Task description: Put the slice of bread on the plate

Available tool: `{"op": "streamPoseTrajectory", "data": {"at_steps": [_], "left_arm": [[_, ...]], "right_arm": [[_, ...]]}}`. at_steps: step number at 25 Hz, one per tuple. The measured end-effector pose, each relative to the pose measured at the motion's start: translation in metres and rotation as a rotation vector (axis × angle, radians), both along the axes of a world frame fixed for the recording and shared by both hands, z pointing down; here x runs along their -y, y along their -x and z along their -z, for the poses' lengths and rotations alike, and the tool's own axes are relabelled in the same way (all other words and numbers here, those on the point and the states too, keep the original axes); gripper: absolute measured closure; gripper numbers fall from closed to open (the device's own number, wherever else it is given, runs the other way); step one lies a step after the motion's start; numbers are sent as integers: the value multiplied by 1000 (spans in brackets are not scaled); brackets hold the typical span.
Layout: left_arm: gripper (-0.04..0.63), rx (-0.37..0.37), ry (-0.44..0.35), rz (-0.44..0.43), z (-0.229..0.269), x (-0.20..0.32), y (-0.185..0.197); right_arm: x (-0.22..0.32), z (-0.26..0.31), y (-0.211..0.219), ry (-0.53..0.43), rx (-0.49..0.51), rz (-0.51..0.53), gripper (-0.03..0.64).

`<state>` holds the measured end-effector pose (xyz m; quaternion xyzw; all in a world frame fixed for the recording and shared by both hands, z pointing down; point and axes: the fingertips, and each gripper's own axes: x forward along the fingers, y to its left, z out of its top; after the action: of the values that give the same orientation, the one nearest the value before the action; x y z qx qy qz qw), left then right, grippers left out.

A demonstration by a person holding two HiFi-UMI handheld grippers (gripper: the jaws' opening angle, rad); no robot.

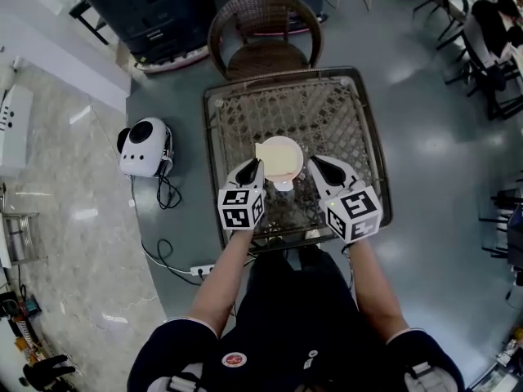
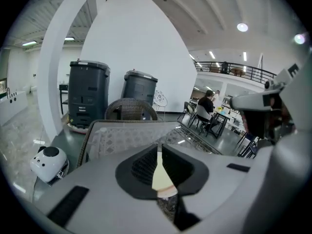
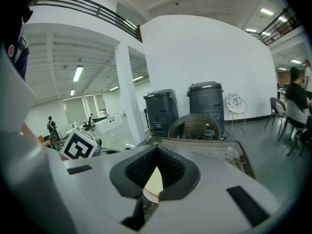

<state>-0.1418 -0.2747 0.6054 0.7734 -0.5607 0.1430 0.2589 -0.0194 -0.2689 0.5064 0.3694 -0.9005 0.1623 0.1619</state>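
Wicker table (image 1: 327, 104) bearing plate (image 1: 297, 155), wicker chair (image 1: 265, 55) behind, grey floor (image 1: 433, 153).

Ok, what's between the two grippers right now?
The plate sits between the left gripper and the right gripper, as the head view shows; the left fingers pinch the slice of bread.

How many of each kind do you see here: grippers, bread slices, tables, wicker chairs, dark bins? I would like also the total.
Grippers: 2, the left gripper and the right gripper
Bread slice, in the left gripper: 1
Table: 1
Wicker chair: 1
Dark bins: 2
Total: 7
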Motion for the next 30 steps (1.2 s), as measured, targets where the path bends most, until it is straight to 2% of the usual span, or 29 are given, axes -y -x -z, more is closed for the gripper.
{"op": "streamPoseTrajectory", "data": {"at_steps": [5, 15, 23, 30], "left_arm": [[584, 11, -94, -21, 44, -11, -12], [588, 34, -296, -121, 145, -35, -40], [588, -20, -376, -150, 195, -51, -54], [588, -33, -405, -161, 209, -61, -61]], "right_arm": [[-5, 13, 1, -25, 35, 17, 611], [-16, 58, 13, -98, 111, 65, 611], [-29, 96, 22, -190, 147, 122, 611], [-39, 113, 26, -223, 189, 146, 611]]}}
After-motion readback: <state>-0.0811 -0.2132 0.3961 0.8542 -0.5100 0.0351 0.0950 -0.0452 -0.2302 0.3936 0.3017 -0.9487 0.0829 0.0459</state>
